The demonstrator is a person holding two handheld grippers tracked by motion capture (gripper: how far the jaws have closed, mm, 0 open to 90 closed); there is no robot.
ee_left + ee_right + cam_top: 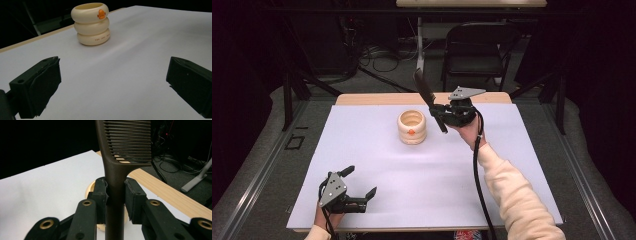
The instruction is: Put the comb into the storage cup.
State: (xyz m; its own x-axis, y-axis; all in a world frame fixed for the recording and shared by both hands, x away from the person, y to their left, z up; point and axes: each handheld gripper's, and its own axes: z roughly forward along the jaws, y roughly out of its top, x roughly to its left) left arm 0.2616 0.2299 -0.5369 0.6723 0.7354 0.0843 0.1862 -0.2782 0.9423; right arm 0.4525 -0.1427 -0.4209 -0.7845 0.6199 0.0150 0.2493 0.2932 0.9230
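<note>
Currently: comb (117, 170), dark, likely light and stiff, centre frame, handle clamped by right gripper (116, 195). Left gripper (357, 187), lower left, jaws apart, empty.

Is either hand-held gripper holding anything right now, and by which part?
The right hand-held gripper clamps a dark comb by its handle, teeth end up. The left hand-held gripper is open, holding nothing.
</note>
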